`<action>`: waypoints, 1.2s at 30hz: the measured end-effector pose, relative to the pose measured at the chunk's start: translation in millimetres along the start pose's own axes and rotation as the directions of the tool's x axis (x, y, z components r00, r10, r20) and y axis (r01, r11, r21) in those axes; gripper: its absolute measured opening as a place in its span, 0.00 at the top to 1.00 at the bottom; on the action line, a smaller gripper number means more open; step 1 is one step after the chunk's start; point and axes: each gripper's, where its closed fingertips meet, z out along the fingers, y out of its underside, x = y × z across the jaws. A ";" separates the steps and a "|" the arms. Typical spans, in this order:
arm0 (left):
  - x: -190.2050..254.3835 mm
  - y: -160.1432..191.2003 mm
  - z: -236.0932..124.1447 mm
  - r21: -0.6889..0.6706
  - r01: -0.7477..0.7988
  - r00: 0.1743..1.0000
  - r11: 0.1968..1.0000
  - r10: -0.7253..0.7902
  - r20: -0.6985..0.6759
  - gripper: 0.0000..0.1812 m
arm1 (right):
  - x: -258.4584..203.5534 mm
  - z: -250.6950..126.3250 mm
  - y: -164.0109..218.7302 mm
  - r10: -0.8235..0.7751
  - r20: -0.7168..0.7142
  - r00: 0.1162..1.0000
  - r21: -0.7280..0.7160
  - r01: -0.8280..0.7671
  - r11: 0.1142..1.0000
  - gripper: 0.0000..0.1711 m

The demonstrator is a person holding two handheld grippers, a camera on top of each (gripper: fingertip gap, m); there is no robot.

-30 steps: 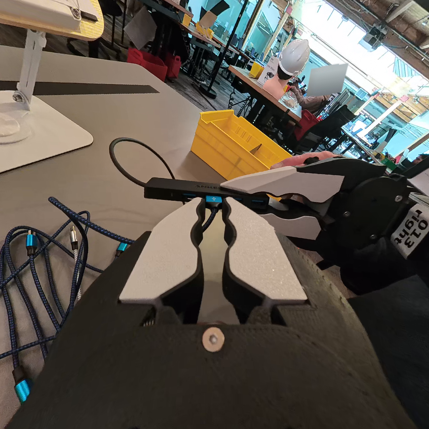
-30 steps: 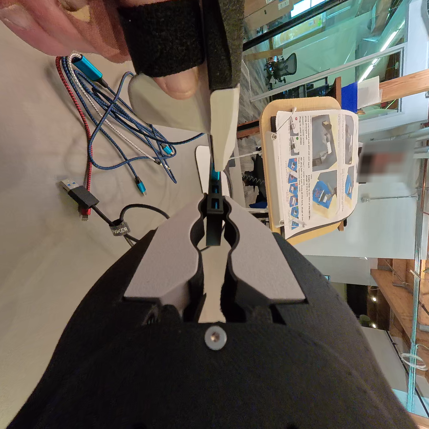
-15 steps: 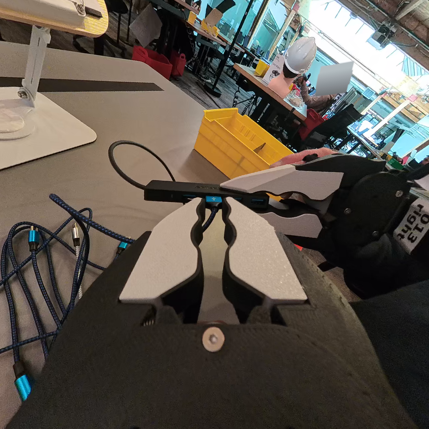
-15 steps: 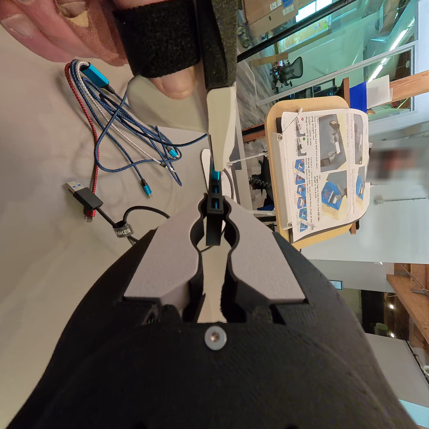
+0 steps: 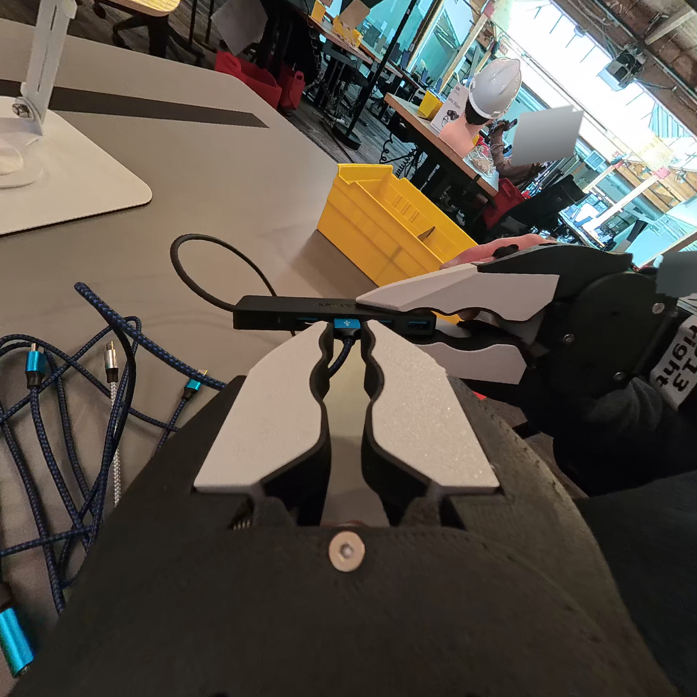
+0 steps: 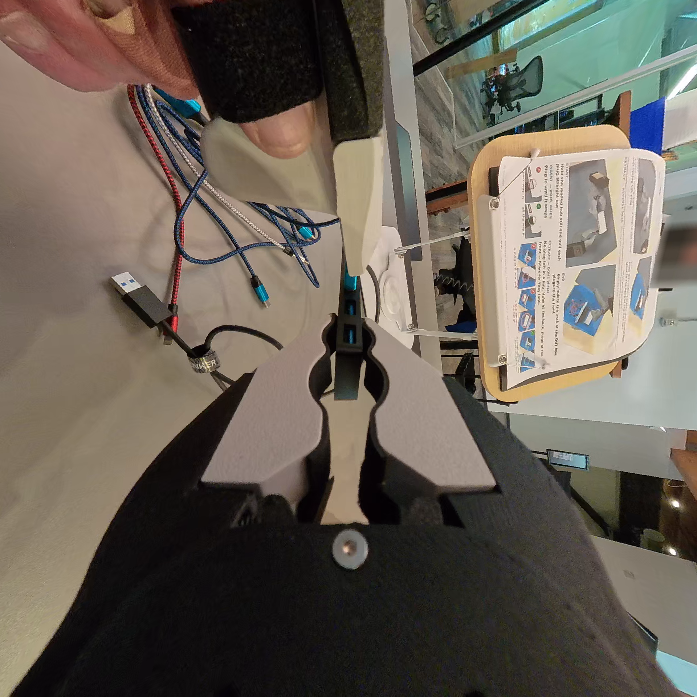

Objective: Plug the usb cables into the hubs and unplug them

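Both grippers were engaged on one slim black plastic USB hub (image 5: 301, 315). The left gripper (image 5: 345, 335) had its grey fingers closed almost together around the blue metal plug (image 5: 346, 327) of a blue braided cable (image 5: 339, 356), and that plug sat at a port in the hub's front edge. The right gripper (image 6: 349, 332) was clamped on the hub's far end, holding it level just above the grey table (image 5: 234, 181).

How deep the plug sat could not be told, so the step read either as seating it or as starting to pull it out. Either way the next move seemed to call for a straight push or pull along the port's line while the right gripper braced the hub.

More loose braided cables (image 5: 75, 377) lay tangled to the left, and a yellow plastic bin (image 5: 377, 226) stood beyond the hub.
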 end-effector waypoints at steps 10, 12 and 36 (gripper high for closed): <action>2.5 0.6 1.3 -0.005 -0.010 1.000 1.000 0.010 0.009 0.93 | 0.1 -2.0 2.0 0.011 0.009 1.000 -0.003 -0.011 1.000 0.95; 3.0 0.9 1.6 -0.006 -0.010 1.000 1.000 0.010 0.009 0.93 | -0.6 -1.8 3.3 0.011 0.010 1.000 -0.007 -0.011 1.000 0.95; 46.7 3.3 -5.2 0.016 -0.501 0.860 0.865 0.500 -0.096 0.93 | -17.3 -28.8 -2.6 0.318 0.698 0.641 0.091 -0.520 0.849 0.17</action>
